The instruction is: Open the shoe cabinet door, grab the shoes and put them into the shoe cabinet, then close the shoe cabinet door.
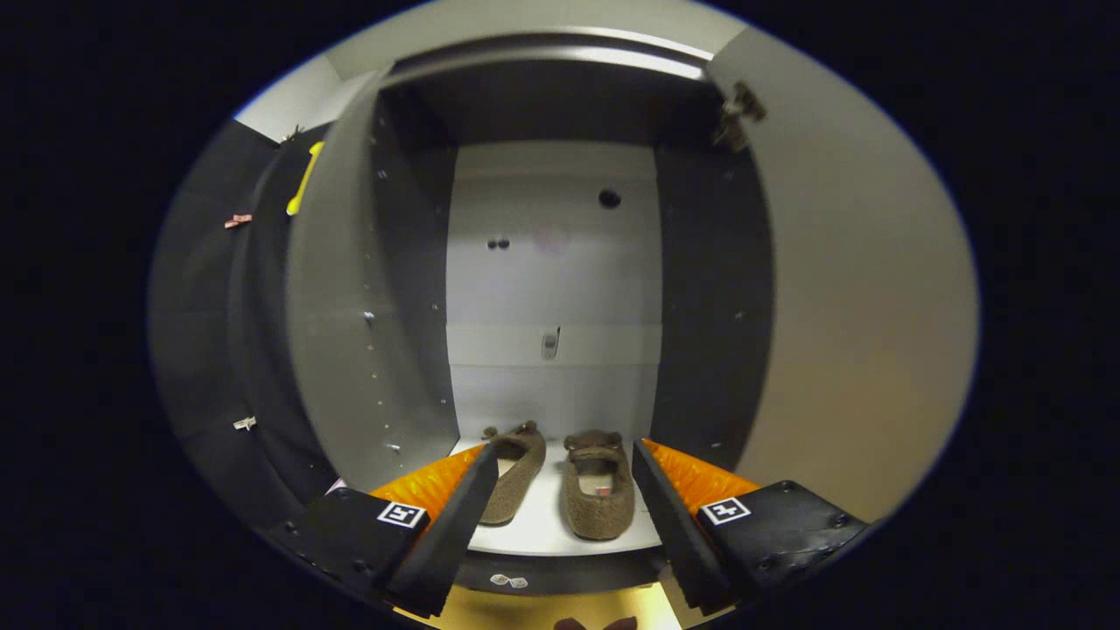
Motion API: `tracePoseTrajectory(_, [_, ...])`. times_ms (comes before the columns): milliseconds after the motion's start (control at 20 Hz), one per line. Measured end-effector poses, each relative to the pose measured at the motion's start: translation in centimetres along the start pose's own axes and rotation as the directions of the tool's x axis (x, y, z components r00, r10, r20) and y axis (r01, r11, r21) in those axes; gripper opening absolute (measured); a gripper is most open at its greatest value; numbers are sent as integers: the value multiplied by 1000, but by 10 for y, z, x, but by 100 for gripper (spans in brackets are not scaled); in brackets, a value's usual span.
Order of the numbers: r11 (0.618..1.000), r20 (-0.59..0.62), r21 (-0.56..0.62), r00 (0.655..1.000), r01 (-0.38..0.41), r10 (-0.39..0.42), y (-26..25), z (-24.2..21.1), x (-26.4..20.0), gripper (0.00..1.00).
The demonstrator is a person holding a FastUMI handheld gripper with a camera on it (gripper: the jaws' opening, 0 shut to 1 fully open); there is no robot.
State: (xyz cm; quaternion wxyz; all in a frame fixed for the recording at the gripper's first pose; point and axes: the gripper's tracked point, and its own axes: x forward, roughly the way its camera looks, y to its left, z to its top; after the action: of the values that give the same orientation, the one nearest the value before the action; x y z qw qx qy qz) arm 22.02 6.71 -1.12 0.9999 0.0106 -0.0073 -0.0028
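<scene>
The shoe cabinet [553, 262] stands straight ahead with its door [862, 289] swung open to the right. Two brown slipper-like shoes rest side by side on its white bottom shelf [547, 525]: the left shoe [516, 472] angled slightly, the right shoe [599, 494] pointing straight in. My gripper [564, 459] is open, its fingers spread wide on either side of the pair, with nothing held between them. The left fingertip overlaps the left shoe's near edge in the view; contact cannot be told.
The cabinet's dark side walls [411, 289] flank a pale back panel with small holes. A hinge [739, 109] shows at the top of the open door. The booth's black wall [219, 289] lies left of the cabinet. Yellowish floor [560, 608] shows below the shelf.
</scene>
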Motion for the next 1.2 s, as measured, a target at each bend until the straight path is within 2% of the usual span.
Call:
tracePoseTrajectory(250, [999,86,-54,996,-7,12,-6,14,-99,98])
tracePoseTrajectory(450, [998,74,-46,996,-45,48,-17,11,-163,98])
tracePoseTrajectory(750, [997,100,-21,992,-70,72,-60,24,-245,98])
tracePoseTrajectory(950, [998,54,26,997,-48,47,-102,22,-283,98])
tracePoseTrajectory(1200, [996,-19,85,1000,24,-22,-176,7,-316,98])
